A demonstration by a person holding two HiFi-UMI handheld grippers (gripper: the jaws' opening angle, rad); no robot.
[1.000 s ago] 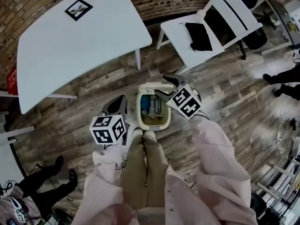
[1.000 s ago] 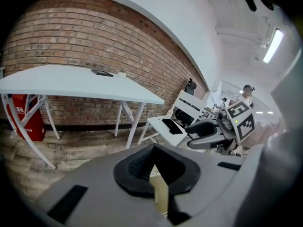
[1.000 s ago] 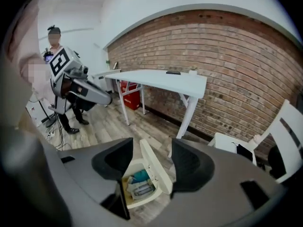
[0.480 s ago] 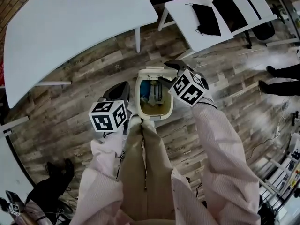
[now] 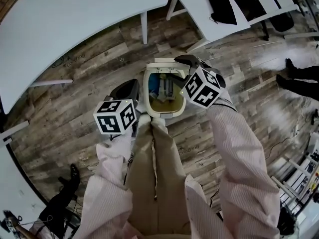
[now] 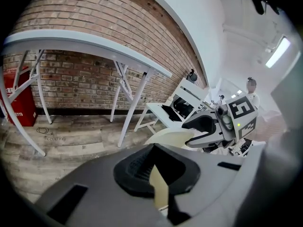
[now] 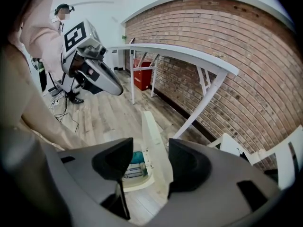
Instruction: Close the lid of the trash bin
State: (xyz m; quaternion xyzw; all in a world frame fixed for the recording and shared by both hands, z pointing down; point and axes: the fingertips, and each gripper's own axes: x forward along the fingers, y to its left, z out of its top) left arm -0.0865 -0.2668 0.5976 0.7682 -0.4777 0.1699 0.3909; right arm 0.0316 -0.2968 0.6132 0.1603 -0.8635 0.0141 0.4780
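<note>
A cream trash bin (image 5: 147, 94) stands open on the wooden floor by the person's knees, with blue and white rubbish inside. Its lid (image 5: 164, 62) stands upright at the far rim. My right gripper (image 5: 172, 69) is open at the bin's far right corner. In the right gripper view the lid (image 7: 154, 143) rises between the two fingers of that gripper (image 7: 149, 162), above the bin (image 7: 137, 186). My left gripper (image 5: 130, 87) hovers left of the bin, shut and holding nothing. In the left gripper view its pads (image 6: 156, 174) nearly meet, with the bin (image 6: 173, 137) and the right gripper (image 6: 201, 129) beyond.
A large white table (image 5: 65, 24) stands at the far left and a white chair (image 5: 209, 26) with a black cloth (image 5: 222, 9) at the far right. A red box (image 6: 16, 98) sits by the brick wall. Other people's shoes (image 5: 294, 68) show at the right.
The head camera has tilted, so the scene has slid upward. My right gripper has edged slightly further around the upright lid. The left gripper stays beside the bin.
</note>
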